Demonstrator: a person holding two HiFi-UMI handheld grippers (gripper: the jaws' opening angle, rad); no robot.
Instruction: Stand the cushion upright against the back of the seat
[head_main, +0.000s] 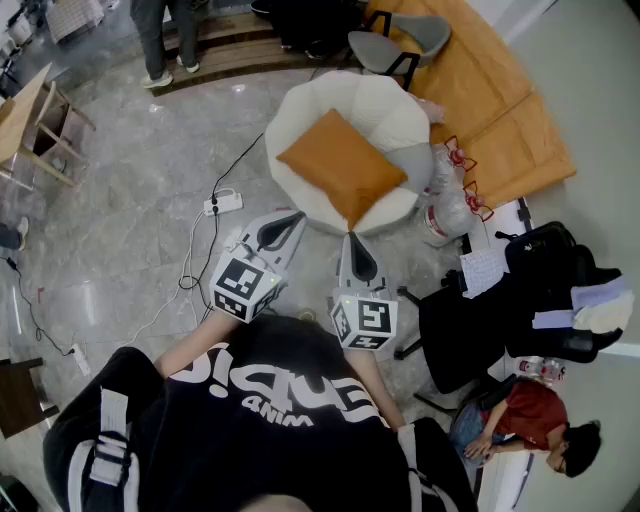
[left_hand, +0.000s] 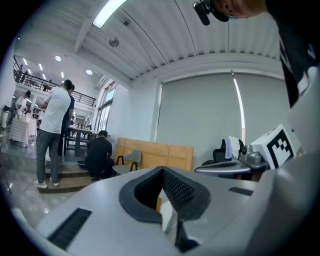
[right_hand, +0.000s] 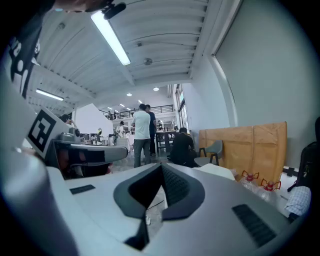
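An orange square cushion (head_main: 341, 166) lies flat on the round cream seat (head_main: 380, 107), one corner hanging over the near rim. My left gripper (head_main: 296, 215) is shut and empty, its tip just short of the seat's near-left edge. My right gripper (head_main: 349, 238) is also shut and empty, pointing at the cushion's near corner from a little below it. In the left gripper view the jaws (left_hand: 162, 171) meet, with a sliver of orange cushion (left_hand: 158, 204) showing behind them. In the right gripper view the jaws (right_hand: 161, 168) are closed and the cream seat (right_hand: 216, 172) shows ahead.
A power strip (head_main: 224, 203) with trailing cables lies on the floor left of the seat. Water bottles (head_main: 445, 208) stand to its right, then a black office chair (head_main: 470, 325) and a seated person (head_main: 530, 420). Wood panels (head_main: 490, 100) and a grey chair (head_main: 400, 40) are behind.
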